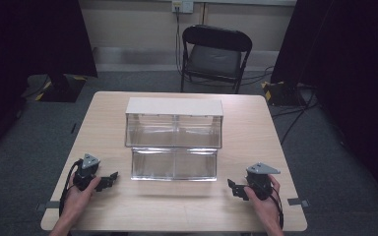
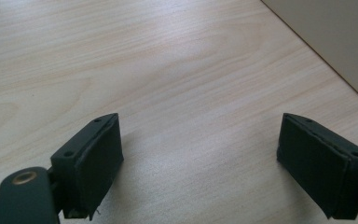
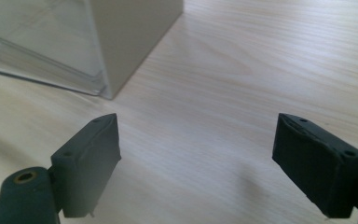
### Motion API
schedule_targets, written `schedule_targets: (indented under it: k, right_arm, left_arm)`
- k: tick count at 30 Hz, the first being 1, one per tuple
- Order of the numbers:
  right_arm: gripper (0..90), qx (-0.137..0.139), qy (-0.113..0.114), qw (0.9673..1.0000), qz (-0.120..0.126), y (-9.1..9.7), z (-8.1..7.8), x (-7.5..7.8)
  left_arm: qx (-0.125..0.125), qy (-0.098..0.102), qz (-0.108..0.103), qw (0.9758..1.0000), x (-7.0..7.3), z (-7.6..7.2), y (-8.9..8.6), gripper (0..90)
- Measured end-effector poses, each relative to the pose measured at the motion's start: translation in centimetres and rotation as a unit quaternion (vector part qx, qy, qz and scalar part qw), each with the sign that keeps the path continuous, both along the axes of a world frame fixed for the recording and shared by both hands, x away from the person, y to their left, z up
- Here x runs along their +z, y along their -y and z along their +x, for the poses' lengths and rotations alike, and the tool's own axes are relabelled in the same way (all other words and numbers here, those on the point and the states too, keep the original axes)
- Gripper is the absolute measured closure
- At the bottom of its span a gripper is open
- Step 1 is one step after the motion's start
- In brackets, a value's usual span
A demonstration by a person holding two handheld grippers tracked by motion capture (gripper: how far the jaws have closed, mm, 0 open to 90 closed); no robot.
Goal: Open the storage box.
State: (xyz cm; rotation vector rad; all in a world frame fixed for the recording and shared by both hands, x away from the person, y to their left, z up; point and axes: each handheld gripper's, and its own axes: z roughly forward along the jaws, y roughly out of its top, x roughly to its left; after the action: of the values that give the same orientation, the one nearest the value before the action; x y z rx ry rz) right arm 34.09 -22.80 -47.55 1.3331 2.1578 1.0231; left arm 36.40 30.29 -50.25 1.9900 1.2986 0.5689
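Observation:
A two-tier clear plastic bin unit (image 1: 174,142) with a beige top and sides stands in the middle of the wooden table (image 1: 256,147). My left gripper (image 1: 109,180) rests low over the table's near left, held by a hand, its jaws pointing right toward the bins. In the left gripper view it (image 2: 200,128) is open with bare wood between the jaws. My right gripper (image 1: 236,189) sits at the near right, jaws pointing left. In the right gripper view it (image 3: 198,128) is open and holds nothing; the bin unit's beige side (image 3: 130,37) and clear front (image 3: 37,42) lie ahead to its left.
A black folding chair (image 1: 215,56) stands behind the table's far edge. Dark curtains hang at both sides, and cables run across the grey floor at the right (image 1: 295,118). A beige corner of the bin unit (image 2: 331,46) shows at the upper right of the left gripper view.

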Motion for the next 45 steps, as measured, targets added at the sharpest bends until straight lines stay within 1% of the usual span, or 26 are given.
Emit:
schedule_targets:
  k: [4, 9, 11, 12, 14, 16, 17, 19, 24, 31, 35, 36, 39, 40, 43, 45]
  right_arm:
    - [14.8, 0.020, -0.004, 0.9997, 0.009, -0.6, -0.5, 0.3]
    - [15.3, 0.047, -0.003, 0.9987, 0.018, -1.4, -1.1, 0.7]
    - [15.3, 0.052, -0.003, 0.9984, 0.021, -1.6, -1.2, 0.7]
    - [15.6, 0.064, -0.002, 0.9977, 0.024, -2.0, -1.5, 0.8]
    - [17.1, 0.078, -0.003, 0.9966, 0.025, -2.4, -1.6, 0.9]
    - [16.6, 0.088, -0.003, 0.9957, 0.028, -2.9, -1.8, 1.0]
    - [16.6, 0.088, -0.003, 0.9957, 0.028, -2.9, -1.8, 1.0]
    - [15.9, 0.100, -0.001, 0.9946, 0.029, -3.5, -1.8, 1.0]
    - [15.5, 0.106, -0.002, 0.9939, 0.030, -4.3, -1.7, 0.9]
    - [15.4, 0.107, 0.002, 0.9934, 0.039, -5.2, -1.4, 1.1]
    - [15.6, 0.109, 0.010, 0.9933, 0.037, -5.7, -1.3, 1.3]
    - [15.6, 0.108, 0.015, 0.9933, 0.039, -5.9, -1.3, 1.4]
    - [16.2, 0.104, 0.019, 0.9937, 0.038, -6.0, -1.2, 1.5]
    - [16.7, 0.098, 0.021, 0.9942, 0.040, -6.0, -1.1, 1.6]
    - [17.2, 0.092, 0.027, 0.9945, 0.043, -5.9, -0.9, 1.7]
    - [16.8, 0.090, 0.024, 0.9948, 0.042, -5.8, -0.8, 1.7]
  left_arm:
    - [0.000, 0.000, 0.000, 1.0000, 0.0, 0.0, 0.0, 13.6]
    - [0.000, 0.000, 0.000, 1.0000, 0.0, 0.0, 0.0, 13.6]
    - [0.000, 0.000, 0.000, 1.0000, 0.0, 0.0, 0.0, 13.6]
    - [0.000, -0.001, 0.000, 1.0000, 0.0, 0.0, 0.0, 13.5]
    - [0.000, 0.000, 0.000, 1.0000, 0.0, 0.0, 0.0, 13.6]
    - [0.000, 0.000, 0.000, 1.0000, 0.0, 0.0, 0.0, 13.6]
    - [0.000, 0.000, 0.000, 1.0000, 0.0, 0.0, 0.0, 13.6]
    - [0.000, 0.000, 0.000, 1.0000, 0.0, 0.0, 0.0, 13.6]
    - [0.000, 0.000, 0.001, 1.0000, 0.0, 0.0, 0.0, 13.6]
    - [0.000, -0.001, 0.000, 1.0000, 0.0, 0.0, 0.0, 13.6]
    - [0.000, 0.000, 0.000, 1.0000, 0.0, 0.0, 0.0, 13.6]
    - [0.000, 0.000, 0.000, 1.0000, 0.0, 0.0, 0.0, 13.6]
    - [0.000, 0.000, 0.000, 1.0000, 0.0, 0.0, 0.0, 13.6]
    - [0.000, 0.000, 0.000, 1.0000, 0.0, 0.0, 0.0, 13.6]
    - [0.000, 0.000, 0.000, 1.0000, 0.0, 0.0, 0.0, 13.6]
    - [0.000, 0.000, 0.000, 1.0000, 0.0, 0.0, 0.0, 13.6]
